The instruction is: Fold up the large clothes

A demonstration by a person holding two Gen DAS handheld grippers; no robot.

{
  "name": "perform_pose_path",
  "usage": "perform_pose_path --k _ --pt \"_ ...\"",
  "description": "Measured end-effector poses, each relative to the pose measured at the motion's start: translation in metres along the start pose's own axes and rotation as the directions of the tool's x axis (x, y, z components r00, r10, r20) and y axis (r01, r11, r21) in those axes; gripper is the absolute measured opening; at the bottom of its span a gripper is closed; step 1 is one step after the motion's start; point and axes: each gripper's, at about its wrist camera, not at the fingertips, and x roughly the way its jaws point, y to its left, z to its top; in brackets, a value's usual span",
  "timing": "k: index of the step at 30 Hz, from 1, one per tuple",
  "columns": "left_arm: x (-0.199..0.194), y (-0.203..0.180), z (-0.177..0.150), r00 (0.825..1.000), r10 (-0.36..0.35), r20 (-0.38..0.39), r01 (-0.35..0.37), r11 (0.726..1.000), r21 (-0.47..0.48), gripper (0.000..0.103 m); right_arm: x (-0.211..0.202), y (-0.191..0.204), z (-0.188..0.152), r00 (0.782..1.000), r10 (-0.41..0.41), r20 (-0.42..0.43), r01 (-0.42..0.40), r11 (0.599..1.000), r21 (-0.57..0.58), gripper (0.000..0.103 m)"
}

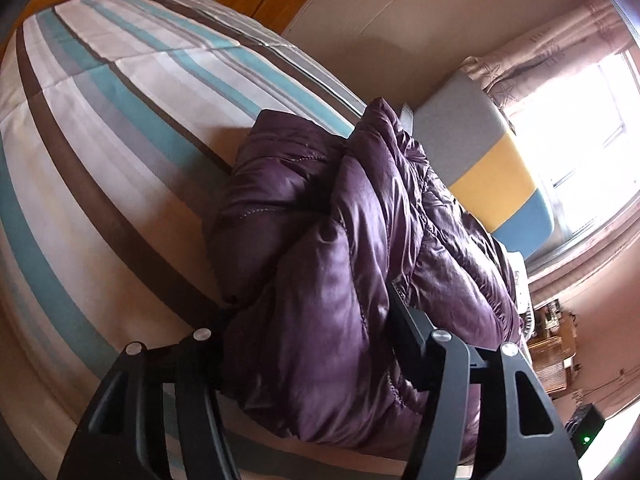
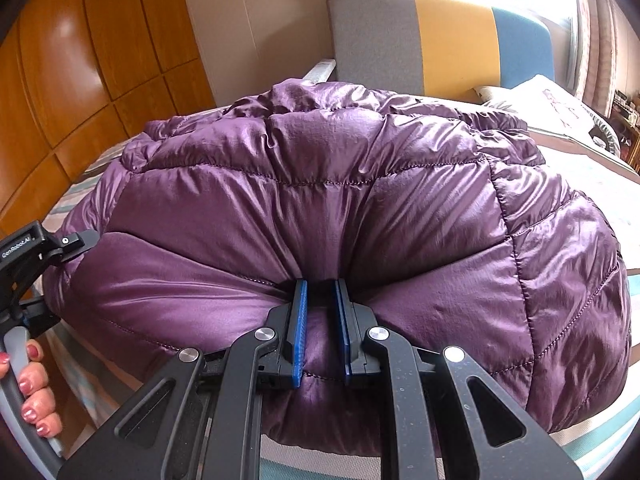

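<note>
- The purple puffer jacket (image 2: 320,200) lies bunched on the striped bed (image 1: 100,120), near the padded headboard (image 2: 440,40)
- The right tool (image 2: 320,320) is clamped on a pinch of the jacket's near edge; its blue pads (image 2: 298,320) bite into the quilting, likely to anchor that edge for a fold
- The left tool (image 1: 308,320) straddles a thick bulge of the jacket at its side, with fabric filling the gap; probably meant to grip a matching spot so both edges lift together
- Its fingertips are buried under the fabric, so I cannot tell whether they press on it or stand loose
- In the right wrist view a hand (image 2: 32,392) holds the left tool's handle at the frame edge
- Sleeves, collar and zip are hidden in the bulk, so how far the folding has got is hard to judge
</note>
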Motion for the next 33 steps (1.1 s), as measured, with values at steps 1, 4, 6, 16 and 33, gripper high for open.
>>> perform_pose_path --k 1,4,6,16,33 --pt "0.001 0.001 0.002 1.000 -0.012 0.004 0.012 1.000 -0.004 0.069 0.000 -0.001 0.000 1.000 0.002 0.001 -0.002 1.000 0.003 0.014" --pt "0.010 0.001 0.013 0.999 -0.050 0.004 0.050 0.999 -0.004 0.078 0.000 0.000 0.000 1.000 0.003 0.001 -0.003 1.000 0.001 0.014" --pt "0.012 0.006 0.015 0.998 -0.069 0.006 0.069 0.997 -0.041 0.075 -0.001 0.000 0.000 1.000 0.004 0.001 -0.004 1.000 0.001 0.014" --pt "0.022 -0.003 0.007 0.992 -0.124 0.018 0.124 0.992 -0.001 0.035 -0.002 0.001 -0.001 1.000 -0.003 0.003 0.003 1.000 0.002 0.014" --pt "-0.034 -0.057 0.005 0.975 -0.121 0.187 0.078 0.972 0.222 0.023 -0.047 -0.054 0.015 0.983 -0.158 0.091 0.144 0.979 0.142 0.014"
